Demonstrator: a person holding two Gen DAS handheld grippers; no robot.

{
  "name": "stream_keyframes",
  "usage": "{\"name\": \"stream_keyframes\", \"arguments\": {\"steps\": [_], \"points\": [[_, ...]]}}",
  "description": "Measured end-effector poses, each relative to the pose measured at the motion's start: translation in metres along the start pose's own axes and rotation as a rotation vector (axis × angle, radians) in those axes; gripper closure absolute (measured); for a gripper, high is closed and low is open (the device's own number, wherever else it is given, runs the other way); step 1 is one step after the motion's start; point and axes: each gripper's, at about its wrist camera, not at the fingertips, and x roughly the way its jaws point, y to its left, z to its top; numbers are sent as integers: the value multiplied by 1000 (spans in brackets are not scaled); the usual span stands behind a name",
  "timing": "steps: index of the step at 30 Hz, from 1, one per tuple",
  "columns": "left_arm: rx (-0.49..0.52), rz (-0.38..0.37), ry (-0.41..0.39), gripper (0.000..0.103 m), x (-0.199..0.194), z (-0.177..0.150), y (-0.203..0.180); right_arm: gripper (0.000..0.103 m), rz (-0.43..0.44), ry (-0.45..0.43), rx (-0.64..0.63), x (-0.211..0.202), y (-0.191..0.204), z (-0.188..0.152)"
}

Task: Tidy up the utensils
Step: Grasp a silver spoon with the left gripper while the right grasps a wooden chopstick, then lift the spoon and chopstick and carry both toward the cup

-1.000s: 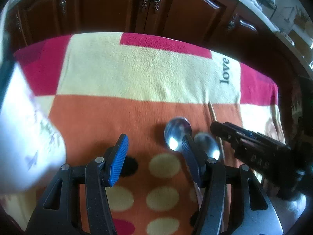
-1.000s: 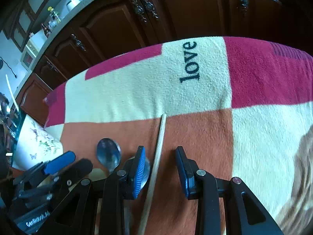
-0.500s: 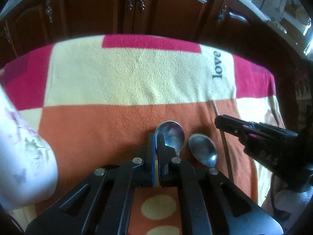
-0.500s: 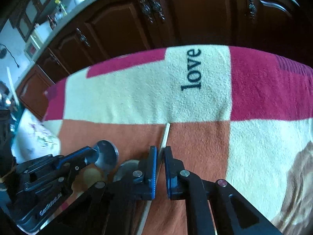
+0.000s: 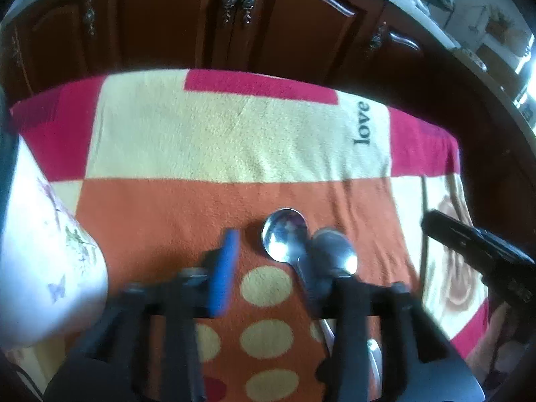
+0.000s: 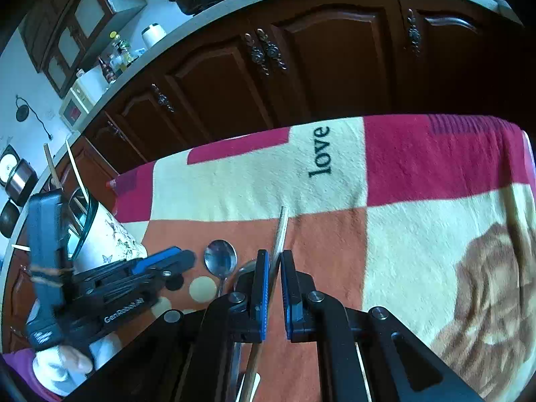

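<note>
Two steel spoons [image 5: 284, 239] [image 5: 335, 251] lie side by side on the patchwork blanket [image 5: 217, 140]. My left gripper [image 5: 271, 268] is open, blurred, its right finger over the second spoon and its blue left pad [image 5: 222, 271] left of them; nothing is held. In the right wrist view my right gripper [image 6: 274, 268] is shut on a pale wooden chopstick [image 6: 280, 231] that points away across the blanket. The spoons [image 6: 220, 261] lie just left of it, and the left gripper [image 6: 160, 261] is further left.
A white flowered utensil holder [image 5: 43, 268] stands at the left, with sticks in it in the right wrist view [image 6: 100, 231]. Dark wooden cabinets [image 5: 234, 26] run behind the blanket's far edge. The right gripper's body [image 5: 475, 251] shows at the right.
My left gripper, shut half a second ago, has opened and shifted; the spoons stay on the blanket. My right gripper closed on the chopstick and has lifted slightly with it.
</note>
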Motion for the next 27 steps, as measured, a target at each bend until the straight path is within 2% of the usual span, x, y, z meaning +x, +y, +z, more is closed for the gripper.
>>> {"name": "stream_keyframes", "arguments": {"steps": [7, 9, 11, 16, 21, 24, 27], "points": [[3, 22, 34, 63, 30, 5, 3, 97, 27, 5, 38, 5, -22, -3], [13, 12, 16, 71, 32, 5, 1, 97, 37, 8, 53, 8, -28, -4], [34, -18, 23, 90, 35, 5, -4, 97, 52, 12, 74, 12, -34, -5], [52, -42, 23, 99, 28, 5, -9, 97, 71, 7, 103, 11, -38, -7], [62, -54, -2, 101, 3, 1, -11, 97, 76, -18, 91, -3, -31, -7], [67, -66, -18, 101, -14, -5, -14, 97, 25, 5, 71, 0, -26, -9], [72, -76, -33, 102, -29, -10, -15, 97, -48, 66, 41, 13, -21, -13]]}}
